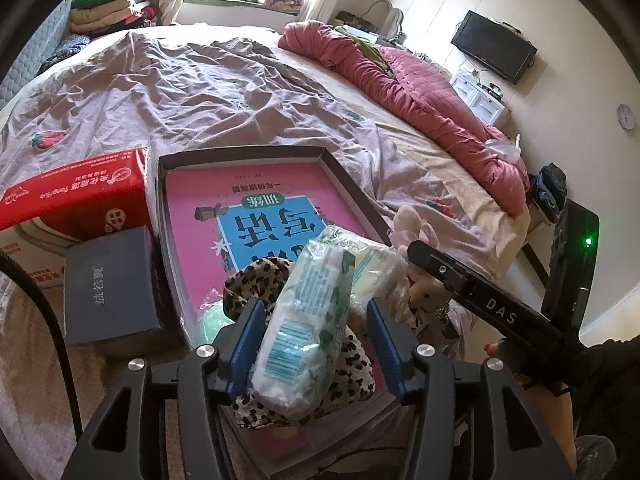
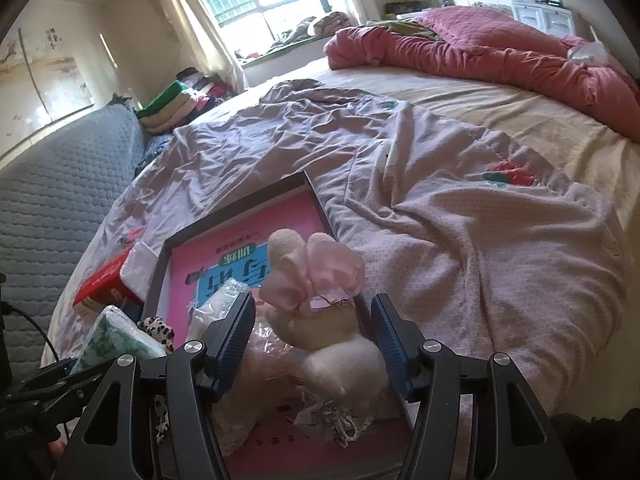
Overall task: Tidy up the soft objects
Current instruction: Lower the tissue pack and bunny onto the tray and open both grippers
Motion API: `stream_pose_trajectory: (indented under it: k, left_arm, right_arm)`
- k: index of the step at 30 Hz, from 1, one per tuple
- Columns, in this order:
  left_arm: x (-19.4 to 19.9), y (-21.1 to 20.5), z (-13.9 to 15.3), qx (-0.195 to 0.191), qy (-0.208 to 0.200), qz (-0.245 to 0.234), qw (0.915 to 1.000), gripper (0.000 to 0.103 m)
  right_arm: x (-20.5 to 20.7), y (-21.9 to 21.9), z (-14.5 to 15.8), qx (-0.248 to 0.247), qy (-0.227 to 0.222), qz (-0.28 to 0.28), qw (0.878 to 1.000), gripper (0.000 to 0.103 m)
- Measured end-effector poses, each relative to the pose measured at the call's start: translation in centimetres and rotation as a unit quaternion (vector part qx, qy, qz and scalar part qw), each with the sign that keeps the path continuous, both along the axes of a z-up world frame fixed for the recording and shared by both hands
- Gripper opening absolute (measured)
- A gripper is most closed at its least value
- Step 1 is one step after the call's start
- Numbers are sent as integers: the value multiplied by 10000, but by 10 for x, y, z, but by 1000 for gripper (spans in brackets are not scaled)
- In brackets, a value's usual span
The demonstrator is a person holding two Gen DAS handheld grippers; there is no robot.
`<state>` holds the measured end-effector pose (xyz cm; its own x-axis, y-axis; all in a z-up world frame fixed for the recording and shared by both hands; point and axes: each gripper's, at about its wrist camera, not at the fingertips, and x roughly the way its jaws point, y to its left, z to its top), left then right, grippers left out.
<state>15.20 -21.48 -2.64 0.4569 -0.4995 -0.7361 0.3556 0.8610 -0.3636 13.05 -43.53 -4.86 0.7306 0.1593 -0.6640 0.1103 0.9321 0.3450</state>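
Here the left gripper (image 1: pixel 316 336) has its fingers spread around a tissue pack (image 1: pixel 304 320) lying on leopard-print cloth (image 1: pixel 256 280) in the tray (image 1: pixel 240 156) on the bed (image 1: pixel 200 80) — pads apparently clear. The right gripper (image 2: pixel 314 336) is open too — a plush bunny (image 2: pixel 316 312) sits between its fingers.

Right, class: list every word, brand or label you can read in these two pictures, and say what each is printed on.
"DAS": on the right gripper's black finger, left wrist view.
Large Chinese characters, upside down: on the pink book in the tray.
Chinese print, upside down: on the red tissue pack.
Chinese characters, sideways: on the dark blue box.
Barcode and fine print on the green-white tissue pack: too small to read.
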Motion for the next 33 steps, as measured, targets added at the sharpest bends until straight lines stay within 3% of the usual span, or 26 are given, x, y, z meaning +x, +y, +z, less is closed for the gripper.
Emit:
stream_pose_trajectory:
  k: [8,12,22,33]
  left_arm:
    - [-2,0,3,34,13,-20,10000,54]
    - [-5,0,6,62,-6,-49,10000,54]
    - [-9,14,18,-61,-121,60,9999,60]
    - [-13,31,21,-131,-100,197,9997,60]
  right_arm:
    - [-9,4,16,-157,-138,48,9998,63]
    - [-14,11,25,-282,-231,114,9993,75]
    - [-26,32,40,-701,-311,358,9964,75]
    - [-37,39,48,-803,-340,431,9953,75]
